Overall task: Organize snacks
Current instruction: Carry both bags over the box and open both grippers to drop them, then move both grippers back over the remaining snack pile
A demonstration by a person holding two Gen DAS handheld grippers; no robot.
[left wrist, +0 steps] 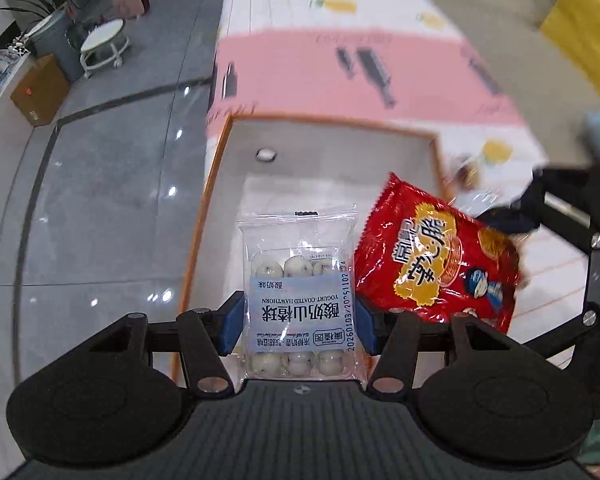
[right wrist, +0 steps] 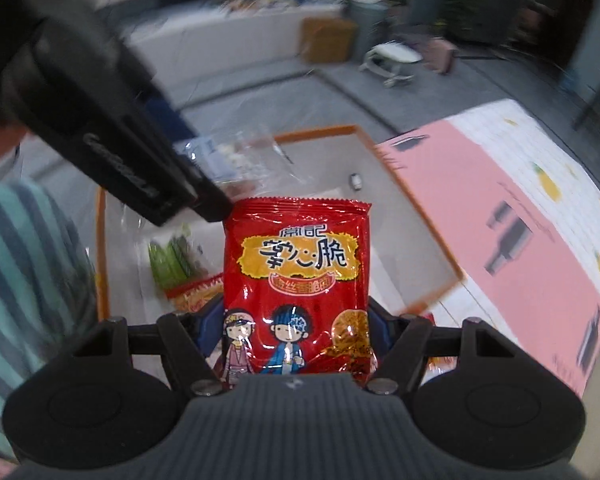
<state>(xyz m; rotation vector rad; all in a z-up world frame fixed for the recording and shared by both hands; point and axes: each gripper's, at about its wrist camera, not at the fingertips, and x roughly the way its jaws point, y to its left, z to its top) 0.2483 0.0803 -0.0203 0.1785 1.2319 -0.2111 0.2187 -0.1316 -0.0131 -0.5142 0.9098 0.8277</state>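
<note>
Snacks number two in the left wrist view: one clear pack of yogurt-coated hawthorn balls (left wrist: 300, 300) and one red crisp packet (left wrist: 436, 264). The left gripper (left wrist: 299, 326) is clenched on the clear pack, a blue pad pressing each of its side edges. The pack's long axis runs straight out along the fingers, its sealed end pointing away from the camera, above the white box with an orange rim (left wrist: 220, 160). I count six balls inside it, three ahead of the label and three behind. The red packet hangs just right of the fingers, tilted, its top pointing up and to the left, with the black frame of the other gripper beyond it. A small white object (left wrist: 265, 155) sits on the box's far wall. Only this view shows the hawthorn label clearly.

From the right wrist view, the right gripper (right wrist: 296, 330) grasps the same red packet (right wrist: 296, 276) by its sides, long axis out along the fingers, crimped top edge pointing away. Three cartoon pictures line its lower end. Left of the fingers, only here, lie two more snacks in the box (right wrist: 368, 136): one green pack (right wrist: 172, 264) and one orange-red pack (right wrist: 196, 294). The clear pack (right wrist: 228, 156) is a blur ahead, behind a black gripper body. A striped sleeve (right wrist: 24, 264) fills the left edge.
</note>
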